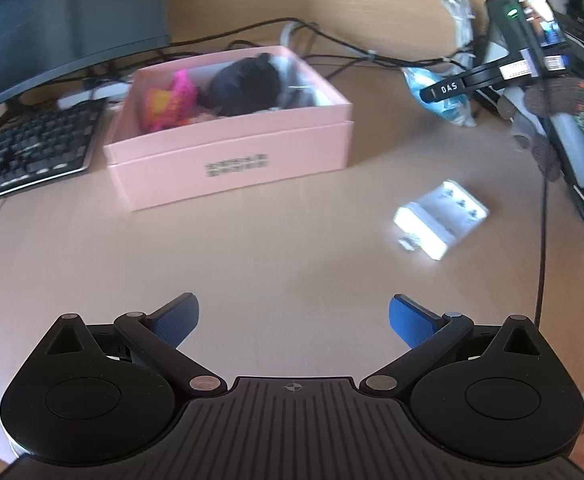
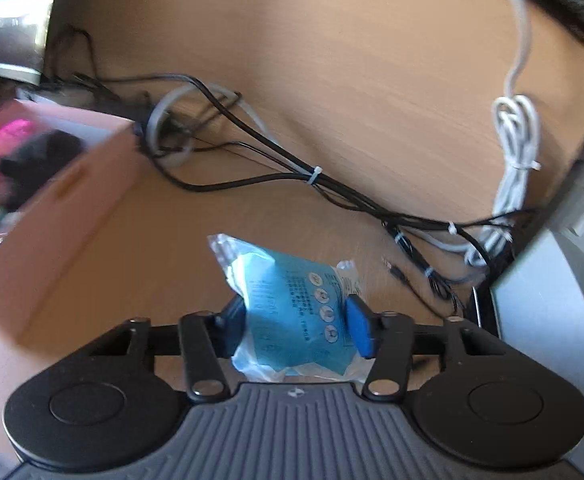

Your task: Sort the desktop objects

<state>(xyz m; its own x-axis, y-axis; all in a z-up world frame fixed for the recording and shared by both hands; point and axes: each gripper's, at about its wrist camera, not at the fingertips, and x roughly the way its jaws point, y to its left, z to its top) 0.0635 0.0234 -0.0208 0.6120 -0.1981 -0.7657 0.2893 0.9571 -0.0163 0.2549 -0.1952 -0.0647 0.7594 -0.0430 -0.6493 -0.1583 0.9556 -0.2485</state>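
A blue plastic packet (image 2: pixel 287 280) with printed pictograms sits between the blue pads of my right gripper (image 2: pixel 296 316), which press on both of its sides just above the wooden desk (image 2: pixel 332 80). The left wrist view shows the same packet (image 1: pixel 446 110) at the far right, under one of the right gripper's black fingers (image 1: pixel 452 88). My left gripper (image 1: pixel 294 314) hangs open over bare desk with nothing in it. A pink open box (image 1: pixel 227 160) holding pink, orange and black items stands beyond it. A white charger-like block (image 1: pixel 440 220) lies on the desk to the right.
A black keyboard (image 1: pixel 31 148) and a monitor (image 1: pixel 51 20) stand left of the box. Black cables (image 2: pixel 292 176) and a coiled white cable (image 2: pixel 516 140) run along the back of the desk. A grey case (image 2: pixel 552 300) closes off the right side.
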